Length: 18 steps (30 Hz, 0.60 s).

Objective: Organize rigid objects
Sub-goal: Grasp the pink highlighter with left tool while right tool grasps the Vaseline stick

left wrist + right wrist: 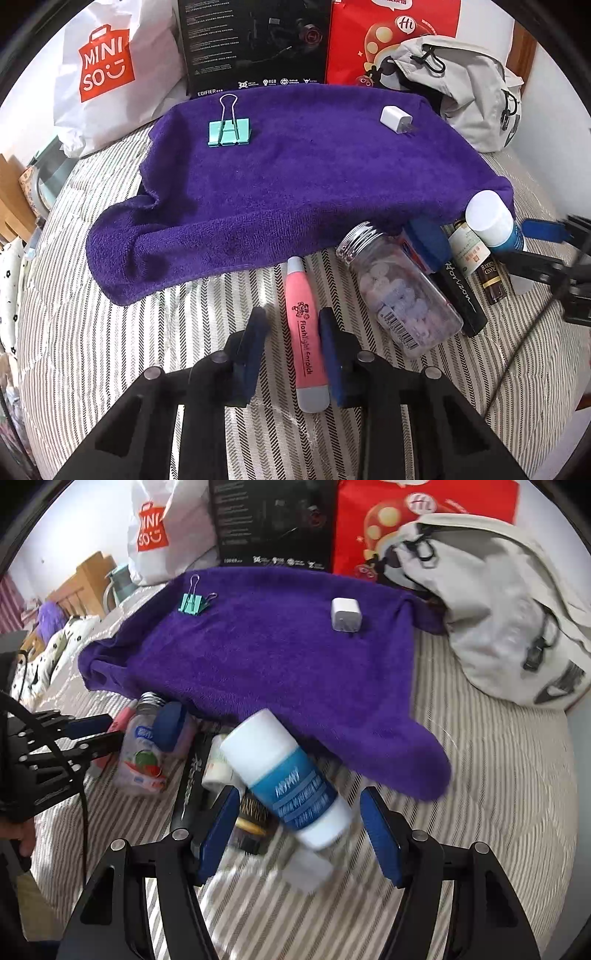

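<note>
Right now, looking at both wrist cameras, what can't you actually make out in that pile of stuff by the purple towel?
- Blue and white bottle: right wrist view, label lettering smeared by motion blur; its lower end is unclear.
- Dark box: right wrist view, mostly hidden under that bottle and behind a finger.
- Blue-capped item: left wrist view, body hidden behind the clear jar.
- Pink flashlight: right wrist view, nearly all covered by the left gripper and jar.

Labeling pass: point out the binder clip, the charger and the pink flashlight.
binder clip (229,133): left wrist view, teal body.
charger (394,117): left wrist view, white top face.
pink flashlight (303,328): left wrist view, mid barrel by the lettering.
</note>
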Each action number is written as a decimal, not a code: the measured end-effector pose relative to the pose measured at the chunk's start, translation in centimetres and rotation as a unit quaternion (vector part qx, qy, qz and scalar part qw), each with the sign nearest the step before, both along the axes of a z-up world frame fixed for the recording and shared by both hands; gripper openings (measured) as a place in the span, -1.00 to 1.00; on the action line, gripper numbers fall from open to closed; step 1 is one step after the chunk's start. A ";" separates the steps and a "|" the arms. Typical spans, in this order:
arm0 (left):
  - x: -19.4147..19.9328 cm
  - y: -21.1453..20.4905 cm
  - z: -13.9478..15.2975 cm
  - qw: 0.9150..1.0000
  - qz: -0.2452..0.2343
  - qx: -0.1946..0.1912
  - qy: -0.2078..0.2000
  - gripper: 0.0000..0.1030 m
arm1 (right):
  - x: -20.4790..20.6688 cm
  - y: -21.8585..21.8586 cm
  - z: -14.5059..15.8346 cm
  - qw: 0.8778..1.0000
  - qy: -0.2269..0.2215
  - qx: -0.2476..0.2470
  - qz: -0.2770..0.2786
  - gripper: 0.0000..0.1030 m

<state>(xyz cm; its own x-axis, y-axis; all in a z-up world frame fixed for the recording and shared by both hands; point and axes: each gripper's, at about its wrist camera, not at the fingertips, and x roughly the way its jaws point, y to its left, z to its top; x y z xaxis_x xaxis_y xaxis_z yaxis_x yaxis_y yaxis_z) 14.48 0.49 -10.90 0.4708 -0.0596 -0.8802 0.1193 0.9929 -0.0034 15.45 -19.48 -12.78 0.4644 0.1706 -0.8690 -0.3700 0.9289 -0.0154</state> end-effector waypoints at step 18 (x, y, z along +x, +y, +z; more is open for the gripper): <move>0.0 0.0 0.0 1.000 -0.006 -0.002 0.001 -0.45 | -1.9 -5.5 0.5 0.992 0.041 0.068 -0.100 -0.29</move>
